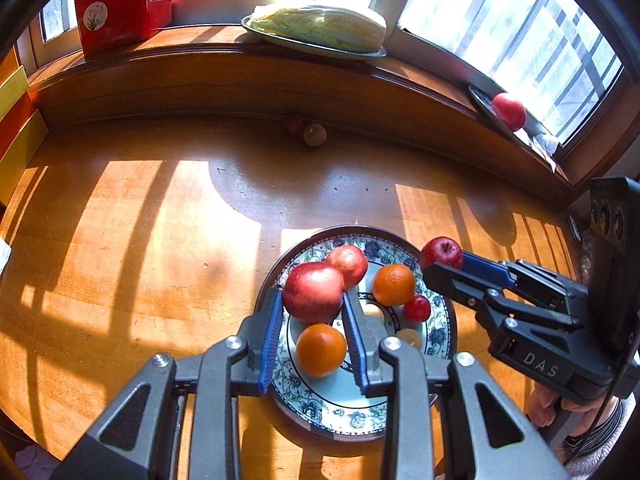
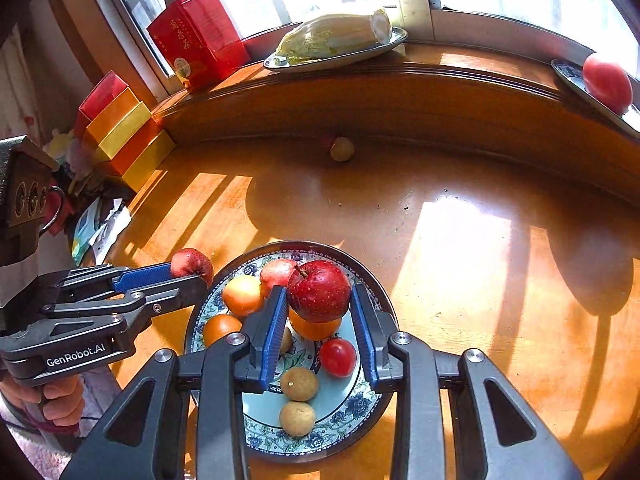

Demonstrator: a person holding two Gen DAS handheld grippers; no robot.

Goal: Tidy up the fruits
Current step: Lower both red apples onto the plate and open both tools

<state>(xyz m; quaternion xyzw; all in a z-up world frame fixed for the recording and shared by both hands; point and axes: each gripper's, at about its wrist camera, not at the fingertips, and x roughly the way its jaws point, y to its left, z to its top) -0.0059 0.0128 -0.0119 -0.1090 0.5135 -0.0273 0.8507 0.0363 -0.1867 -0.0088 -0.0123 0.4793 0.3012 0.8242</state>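
Setting: sunlit wooden table (image 1: 140, 240) under a window sill.
Plate (image 2: 360, 420): patterned, nearest of all, already holding oranges, a small red fruit and small brown fruits.
Left tongs (image 1: 310, 320): closed on a pale red apple (image 1: 314, 296), held above the plate's left side.
Right tongs (image 2: 320, 320): closed on a dark red apple (image 2: 319, 291), held above the plate's middle.
Beyond the plate: one small brown fruit (image 2: 342, 149) lies well apart by the sill's foot, something reddish beside it, too dim to name.
Sill, farthest from the plate: cabbage (image 2: 336, 34) on a tray, red tin (image 2: 196, 46).
Progress: probably most fruit gathered; two apples to set down, the strays left.
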